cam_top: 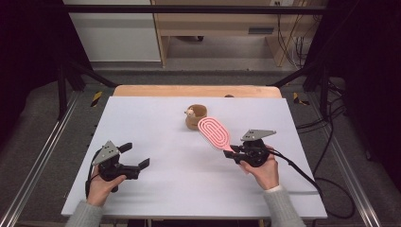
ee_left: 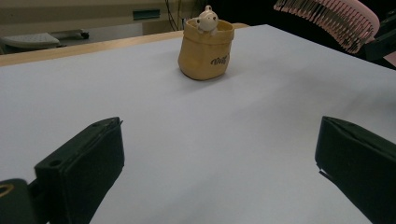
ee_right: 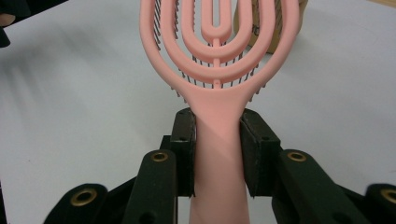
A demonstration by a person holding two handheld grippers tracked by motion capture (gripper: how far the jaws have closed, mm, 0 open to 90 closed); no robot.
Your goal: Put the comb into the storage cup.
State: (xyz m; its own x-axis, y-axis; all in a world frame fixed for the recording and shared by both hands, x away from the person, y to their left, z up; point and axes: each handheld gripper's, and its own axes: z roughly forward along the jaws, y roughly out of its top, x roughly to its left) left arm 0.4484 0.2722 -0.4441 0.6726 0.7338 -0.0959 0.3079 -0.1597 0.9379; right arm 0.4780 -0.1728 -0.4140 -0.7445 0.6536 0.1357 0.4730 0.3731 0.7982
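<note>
Holding pink hairbrush [ee_right: 219,60] by handle in my right fingers [ee_right: 217,154], pads clamped on both sides of handle. Brush long axis runs straight out from fingers, head forward, aimed at tan pot with bear figure [cam_top: 196,117] beyond. In high view brush head [cam_top: 213,133] sits just beside pot, raised off worktop [cam_top: 165,184]. My left fingers [cam_top: 137,156] wide apart, holding nothing, well apart from pot. Right hand nearer; judge next move is brush into pot, tilting head or handle down.

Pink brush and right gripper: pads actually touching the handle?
Touching. In the right gripper view both pads of the right gripper press flat against the pink brush handle, one on each side, with no gap showing.
</note>
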